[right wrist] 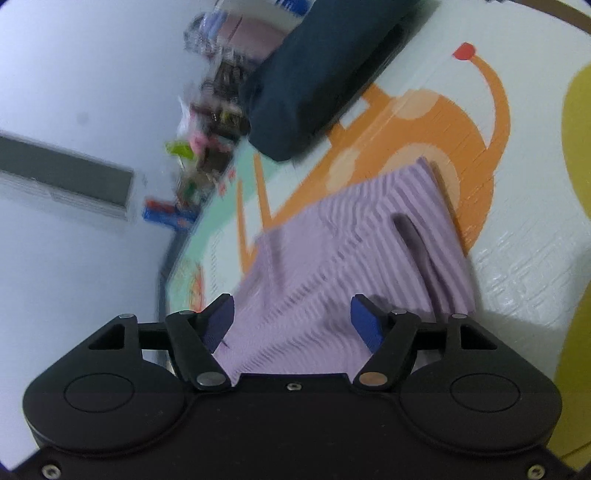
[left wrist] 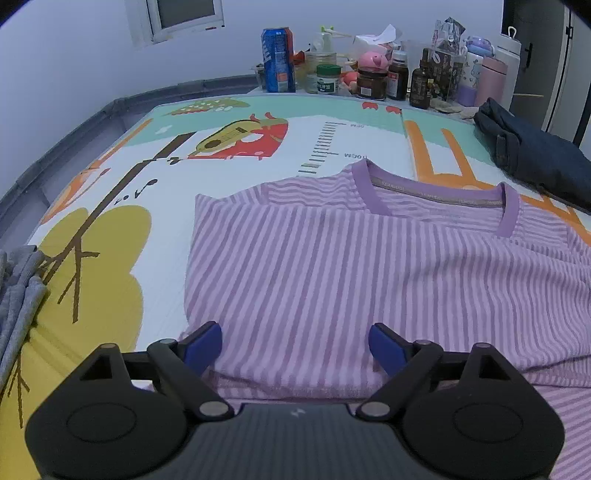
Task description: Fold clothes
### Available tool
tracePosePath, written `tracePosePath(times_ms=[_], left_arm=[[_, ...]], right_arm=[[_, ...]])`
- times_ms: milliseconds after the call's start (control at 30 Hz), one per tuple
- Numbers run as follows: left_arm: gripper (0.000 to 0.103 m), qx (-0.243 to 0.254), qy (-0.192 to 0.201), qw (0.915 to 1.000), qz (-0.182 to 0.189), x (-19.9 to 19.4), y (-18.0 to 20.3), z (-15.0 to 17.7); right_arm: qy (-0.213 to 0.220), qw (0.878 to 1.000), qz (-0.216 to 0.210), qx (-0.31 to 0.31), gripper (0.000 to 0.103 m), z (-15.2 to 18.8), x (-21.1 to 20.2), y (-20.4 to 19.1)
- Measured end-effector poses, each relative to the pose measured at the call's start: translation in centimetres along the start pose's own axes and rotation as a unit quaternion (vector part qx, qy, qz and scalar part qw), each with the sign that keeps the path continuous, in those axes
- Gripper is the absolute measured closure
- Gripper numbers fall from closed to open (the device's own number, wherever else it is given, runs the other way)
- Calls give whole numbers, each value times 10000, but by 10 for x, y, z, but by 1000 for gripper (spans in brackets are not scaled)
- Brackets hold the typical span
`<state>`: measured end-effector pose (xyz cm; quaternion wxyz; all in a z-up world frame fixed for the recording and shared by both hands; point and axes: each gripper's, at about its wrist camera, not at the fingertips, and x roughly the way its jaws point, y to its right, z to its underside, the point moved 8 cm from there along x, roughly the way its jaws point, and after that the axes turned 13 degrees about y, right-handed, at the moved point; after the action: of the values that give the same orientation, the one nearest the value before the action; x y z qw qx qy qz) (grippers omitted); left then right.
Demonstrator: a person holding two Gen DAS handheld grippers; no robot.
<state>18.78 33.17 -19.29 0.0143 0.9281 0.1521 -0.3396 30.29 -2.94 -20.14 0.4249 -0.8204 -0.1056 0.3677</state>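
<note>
Shirt: the purple striped shirt point(left wrist: 332, 266) lies on the mat in front of me, collar on the far side, one side already folded in so the left edge is straight. In the right view a part of the shirt point(right wrist: 354, 236) rises in folds towards my gripper and looks blurred.
Left gripper: my left gripper point(left wrist: 295, 345) is over the near hem of the shirt, its blue fingers spread wide, nothing between them.
Right gripper: my right gripper point(right wrist: 291, 321) also has its fingers wide apart. The cloth passes between them, but they do not pinch it.
Surface: a play mat point(left wrist: 155, 177) with bright cartoon prints covers the surface: a yellow tree, a guitar, orange shapes, a small ruler scale. A grey raised border point(left wrist: 74, 133) runs around its far left side.
Other clothes: a dark blue folded garment point(left wrist: 532, 155) lies at the far right of the mat, well apart from the shirt collar. A grey garment point(left wrist: 18, 295) is at the left edge.
Far edge: a blue can point(left wrist: 279, 61), many jars and bottles point(left wrist: 399, 74) and a pink cup point(left wrist: 493, 79) stand in a crowded row.
Room: a pale wall point(left wrist: 74, 55) stands behind, with a window point(left wrist: 184, 14) at the top.
</note>
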Motion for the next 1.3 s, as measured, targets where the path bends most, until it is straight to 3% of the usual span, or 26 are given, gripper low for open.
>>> tracePosePath(times_ms=[67,200,300,433,500,600,667,733,800,900,1033,1300], left_arm=[[14,53,23,10000,-20,-2,0,2],[14,132,52,9999,-74,-6,1,3],[14,118,74,9998,-137,-7,1,4],[13,92,109,9997,-183,-7,2,5],[13,101,117,9997,-181,-8,1,5],[13,240,108,9995,-189,-10,1,6],[13,310,105,9993,-189,-10,1,7],[12,379,139,9991,-157,-10,1,7],[13,441,154,9989,-74,-11,1,6],[19,507,196,9984,150,-16,-3,5],[21,572,234,9965,555,-34,-12,8],[20,669,174,9903,1206,-89,-43,29]], right_arm=[[205,9992,290,-206,35,-9,-4,8],[705,9962,481,-198,36,-33,-24,15],[254,9995,52,-179,35,-26,-29,9],[-382,9988,-127,-268,35,-7,-29,11],[-363,9981,137,-485,42,-7,-32,21],[-12,9987,284,-431,41,-16,-49,28],[163,9984,257,-479,32,-20,-60,25],[0,9995,-36,-315,31,-13,-62,21],[-111,9998,4,-186,33,-6,-60,26],[198,9994,210,-170,35,-7,-83,33],[132,9972,-626,385,35,6,-131,29],[-195,9973,-696,114,33,79,-197,23]])
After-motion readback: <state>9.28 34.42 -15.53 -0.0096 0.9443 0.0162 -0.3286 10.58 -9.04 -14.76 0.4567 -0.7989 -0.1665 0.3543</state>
